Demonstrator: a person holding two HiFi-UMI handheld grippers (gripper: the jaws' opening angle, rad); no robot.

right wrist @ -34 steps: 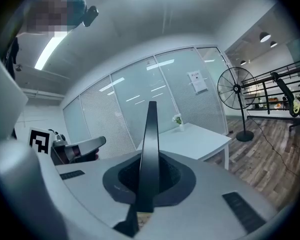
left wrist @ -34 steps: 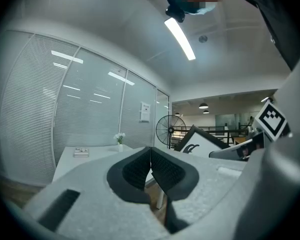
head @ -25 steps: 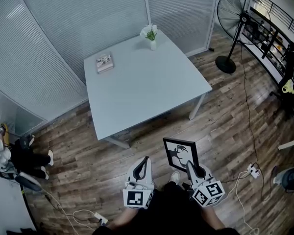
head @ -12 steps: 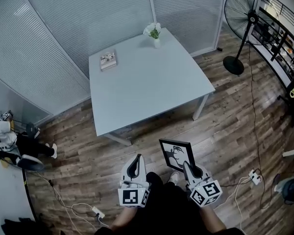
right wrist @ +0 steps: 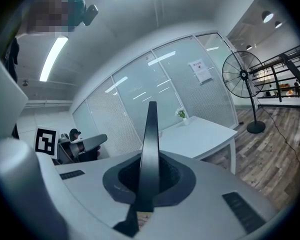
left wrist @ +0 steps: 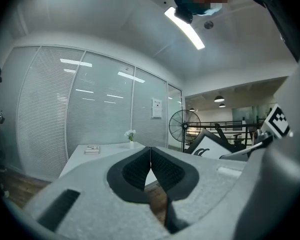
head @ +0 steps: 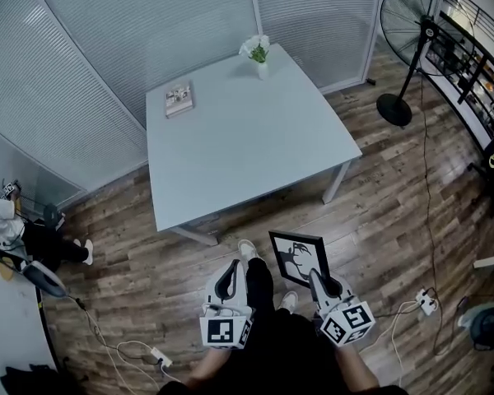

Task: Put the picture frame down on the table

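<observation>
A black picture frame (head: 299, 257) with a dark silhouette print stands upright over the wooden floor, short of the table's near edge. My right gripper (head: 320, 281) is shut on its lower edge; in the right gripper view the frame (right wrist: 149, 149) shows edge-on between the jaws. My left gripper (head: 229, 283) hangs beside it at the left, shut with nothing in it, its pads (left wrist: 144, 170) pressed together. The pale grey square table (head: 255, 146) lies ahead.
A small book (head: 178, 99) lies at the table's far left and a white vase of flowers (head: 258, 53) stands at its far edge. A standing fan (head: 412, 31) is at the right. Cables and a power strip (head: 426, 302) lie on the floor. A person sits at far left.
The view has crept toward the table, and a foot has stepped forward between the grippers. The frame stays held in my right gripper; both grippers keep their pose.
</observation>
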